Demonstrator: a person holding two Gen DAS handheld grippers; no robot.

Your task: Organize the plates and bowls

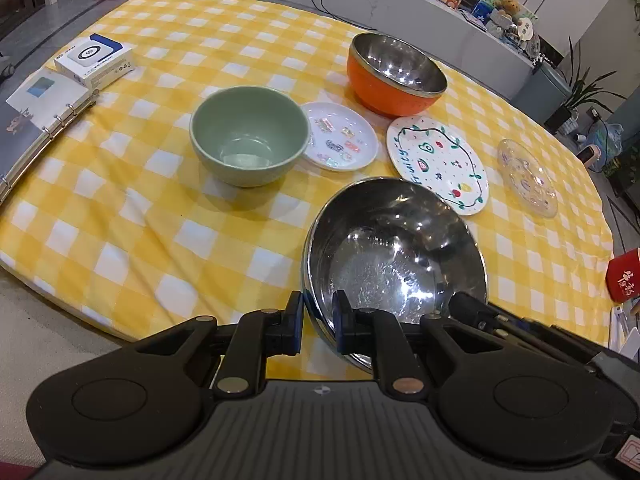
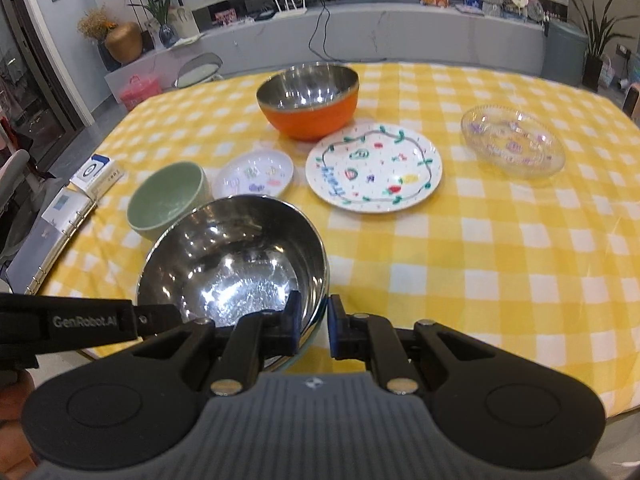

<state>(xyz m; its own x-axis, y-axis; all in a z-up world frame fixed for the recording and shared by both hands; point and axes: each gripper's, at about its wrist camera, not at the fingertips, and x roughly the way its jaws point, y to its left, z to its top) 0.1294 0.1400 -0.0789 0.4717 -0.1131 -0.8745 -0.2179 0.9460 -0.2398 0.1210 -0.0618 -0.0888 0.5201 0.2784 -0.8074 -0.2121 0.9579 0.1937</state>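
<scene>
Left wrist view: lying on the checked table [image 1: 120, 240], steel bowl [image 1: 396, 252] being pinched at its near rim by the left hand-held gripper [image 1: 318, 320], jaws nearly closed. Right wrist view: clamping the opposite rim, right hand-held gripper [image 2: 314, 320]. Judging it light, stiff, slippery; gripping rim best.

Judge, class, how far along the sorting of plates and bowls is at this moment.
Done: nothing looks stacked yet. In hand: the left gripper and right gripper both clamp the near rim of the steel bowl. Left: the green bowl, orange bowl, small white plate, fruit plate and clear glass plate lie singly on the checked cloth.
</scene>
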